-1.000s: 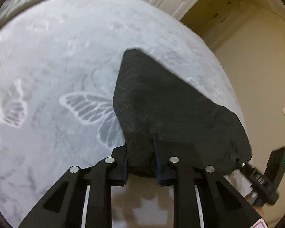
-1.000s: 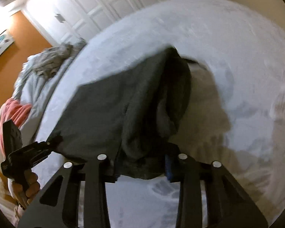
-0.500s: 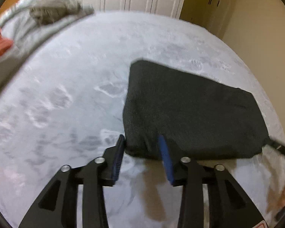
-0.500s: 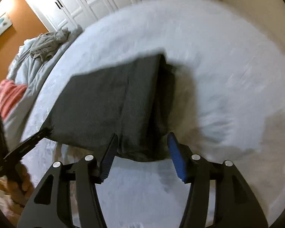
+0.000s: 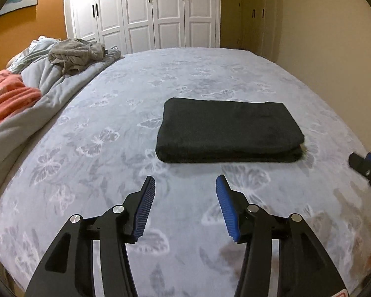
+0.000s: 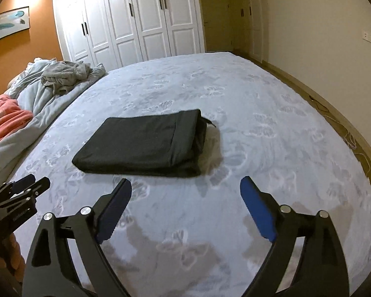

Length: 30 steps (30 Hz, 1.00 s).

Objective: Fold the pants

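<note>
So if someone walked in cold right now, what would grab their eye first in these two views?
The dark pants, folded into a neat flat rectangle, lie alone mid-bed on the pale butterfly-print bedspread. In front of them the left gripper and the right gripper hang open and empty. At the far left, a rumpled grey duvet and a coral blanket are heaped.

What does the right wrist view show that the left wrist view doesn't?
Only the right wrist view: the pants' layered right edge, and the floor beside the bed.

Only the left wrist view: the pants' smooth near fold, seen head-on.

Both: the pants lying folded on the bed, untouched; the left gripper and right gripper open and short of them; gray clothes and an orange garment piled at the left.
</note>
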Each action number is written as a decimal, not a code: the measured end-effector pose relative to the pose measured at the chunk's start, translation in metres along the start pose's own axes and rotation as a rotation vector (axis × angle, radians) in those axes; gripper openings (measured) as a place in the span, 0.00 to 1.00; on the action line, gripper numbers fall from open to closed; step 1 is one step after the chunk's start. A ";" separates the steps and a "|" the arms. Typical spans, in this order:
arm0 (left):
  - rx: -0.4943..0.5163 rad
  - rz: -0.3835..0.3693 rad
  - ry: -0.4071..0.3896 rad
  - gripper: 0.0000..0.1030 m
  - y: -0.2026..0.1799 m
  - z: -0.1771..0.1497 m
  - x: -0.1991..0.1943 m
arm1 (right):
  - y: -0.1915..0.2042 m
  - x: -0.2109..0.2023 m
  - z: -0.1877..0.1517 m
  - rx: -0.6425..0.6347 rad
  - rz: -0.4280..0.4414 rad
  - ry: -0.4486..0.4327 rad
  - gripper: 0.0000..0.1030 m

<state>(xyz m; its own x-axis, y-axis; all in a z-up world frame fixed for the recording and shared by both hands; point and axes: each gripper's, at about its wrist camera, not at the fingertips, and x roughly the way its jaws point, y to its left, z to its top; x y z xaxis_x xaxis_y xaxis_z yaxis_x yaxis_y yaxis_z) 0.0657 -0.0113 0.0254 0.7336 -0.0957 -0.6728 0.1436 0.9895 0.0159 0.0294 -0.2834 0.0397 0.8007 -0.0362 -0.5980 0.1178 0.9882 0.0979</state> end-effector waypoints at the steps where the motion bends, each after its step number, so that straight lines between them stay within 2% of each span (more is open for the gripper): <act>1: -0.002 -0.002 -0.001 0.51 -0.001 -0.003 0.001 | 0.002 -0.001 -0.005 -0.006 -0.012 -0.001 0.85; 5: 0.002 0.019 -0.026 0.53 -0.002 -0.010 0.004 | 0.012 0.007 -0.018 -0.050 -0.043 0.013 0.87; 12: 0.041 0.084 -0.031 0.53 0.000 -0.016 0.032 | 0.025 0.048 -0.025 -0.041 -0.033 0.080 0.87; 18: 0.037 0.070 -0.001 0.53 -0.001 -0.019 0.050 | 0.029 0.070 -0.026 -0.063 -0.045 0.117 0.87; 20: 0.029 0.066 0.000 0.58 -0.003 -0.021 0.053 | 0.028 0.072 -0.027 -0.058 -0.050 0.124 0.87; 25: 0.068 0.079 -0.035 0.66 -0.013 -0.024 0.056 | 0.018 0.077 -0.030 0.008 -0.028 0.161 0.89; 30: 0.092 0.085 -0.064 0.67 -0.019 -0.029 0.056 | 0.015 0.077 -0.032 0.021 -0.050 0.165 0.89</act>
<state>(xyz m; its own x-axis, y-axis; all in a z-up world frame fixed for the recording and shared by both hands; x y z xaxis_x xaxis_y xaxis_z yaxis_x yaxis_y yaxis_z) 0.0853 -0.0324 -0.0342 0.7864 -0.0218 -0.6173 0.1372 0.9806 0.1401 0.0739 -0.2665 -0.0308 0.6865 -0.0587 -0.7247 0.1687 0.9824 0.0803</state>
